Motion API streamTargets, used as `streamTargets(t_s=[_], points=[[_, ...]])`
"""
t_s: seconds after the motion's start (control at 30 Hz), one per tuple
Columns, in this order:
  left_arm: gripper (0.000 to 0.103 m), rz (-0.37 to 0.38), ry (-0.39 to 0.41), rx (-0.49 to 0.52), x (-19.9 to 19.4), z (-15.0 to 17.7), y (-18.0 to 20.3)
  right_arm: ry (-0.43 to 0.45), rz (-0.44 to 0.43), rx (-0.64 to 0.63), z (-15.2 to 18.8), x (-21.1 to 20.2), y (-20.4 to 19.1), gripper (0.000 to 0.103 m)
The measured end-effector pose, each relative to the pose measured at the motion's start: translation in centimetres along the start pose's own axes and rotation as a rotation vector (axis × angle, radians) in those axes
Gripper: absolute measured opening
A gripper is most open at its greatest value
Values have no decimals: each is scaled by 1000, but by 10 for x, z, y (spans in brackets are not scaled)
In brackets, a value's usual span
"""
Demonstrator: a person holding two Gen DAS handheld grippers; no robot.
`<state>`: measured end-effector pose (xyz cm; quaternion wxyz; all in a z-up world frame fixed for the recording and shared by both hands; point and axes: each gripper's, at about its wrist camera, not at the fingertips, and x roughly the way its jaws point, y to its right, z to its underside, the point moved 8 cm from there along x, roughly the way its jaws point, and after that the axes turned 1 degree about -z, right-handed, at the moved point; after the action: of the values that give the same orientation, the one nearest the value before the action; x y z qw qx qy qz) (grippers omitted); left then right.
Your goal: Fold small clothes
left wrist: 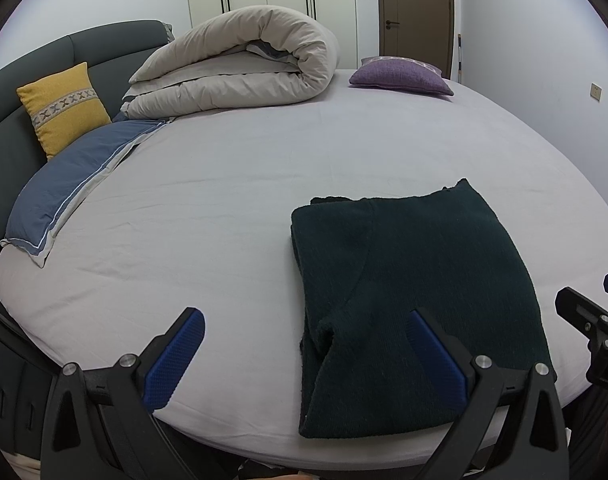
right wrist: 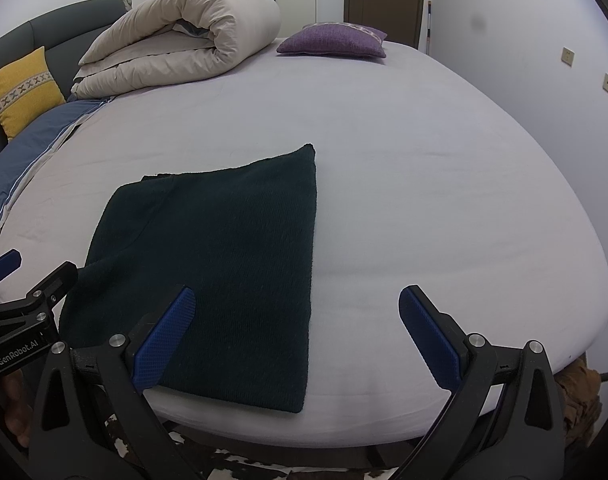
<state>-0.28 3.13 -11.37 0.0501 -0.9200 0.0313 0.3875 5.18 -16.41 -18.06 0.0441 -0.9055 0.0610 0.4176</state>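
Observation:
A dark green knitted garment (left wrist: 416, 280) lies folded into a long rectangle on the bed's white sheet (left wrist: 223, 200), near the front edge. It also shows in the right wrist view (right wrist: 223, 248). My left gripper (left wrist: 308, 340) is open and empty, above the garment's near left corner. My right gripper (right wrist: 295, 320) is open and empty, above the garment's near right corner. Each gripper shows at the edge of the other's view: the right one (left wrist: 592, 312) and the left one (right wrist: 19, 288).
A rolled beige duvet (left wrist: 239, 60) lies at the back of the bed. A yellow cushion (left wrist: 63, 108) and a blue pillow (left wrist: 67, 184) lie at the left, by the grey headboard (left wrist: 103, 40). A purple cushion (left wrist: 400, 76) lies at the far right.

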Motion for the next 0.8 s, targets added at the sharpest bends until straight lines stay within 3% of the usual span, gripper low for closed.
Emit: streamTargets(t_s=[0.8], points=[[103,0,-2,2,1,1,0,-3,-4,-1,3,2,-1,103]])
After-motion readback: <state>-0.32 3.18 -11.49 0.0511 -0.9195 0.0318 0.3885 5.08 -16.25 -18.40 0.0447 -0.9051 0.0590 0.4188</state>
